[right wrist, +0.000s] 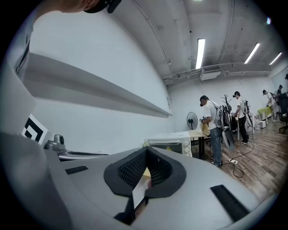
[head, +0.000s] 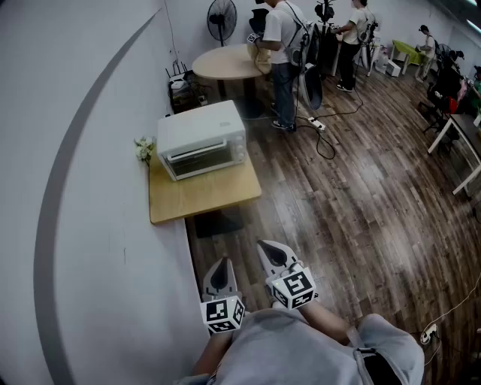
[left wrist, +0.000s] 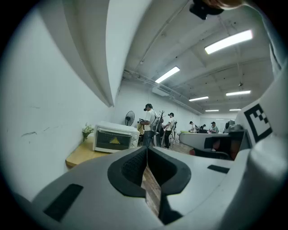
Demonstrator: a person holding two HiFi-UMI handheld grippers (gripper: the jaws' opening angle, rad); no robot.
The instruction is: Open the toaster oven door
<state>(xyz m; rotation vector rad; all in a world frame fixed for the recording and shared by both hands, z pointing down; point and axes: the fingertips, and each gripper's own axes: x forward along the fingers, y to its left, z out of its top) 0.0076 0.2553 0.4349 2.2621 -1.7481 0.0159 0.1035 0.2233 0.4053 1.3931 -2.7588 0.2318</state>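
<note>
A white toaster oven [head: 201,138] stands on a small wooden table [head: 203,197] against the wall, its glass door closed. The toaster oven [left wrist: 114,137] shows far ahead in the left gripper view, and the toaster oven [right wrist: 171,144] also in the right gripper view. My left gripper [head: 221,272] and right gripper [head: 272,253] are held close to my body, well short of the table. Both are shut with nothing between their jaws. The left gripper [left wrist: 146,150] and right gripper [right wrist: 146,153] point toward the oven.
A small plant [head: 144,148] sits beside the oven by the wall. Behind it stand a round table [head: 228,62], a fan [head: 221,19] and people [head: 282,45]. A power strip and cable [head: 319,129] lie on the wood floor. Desks stand at right.
</note>
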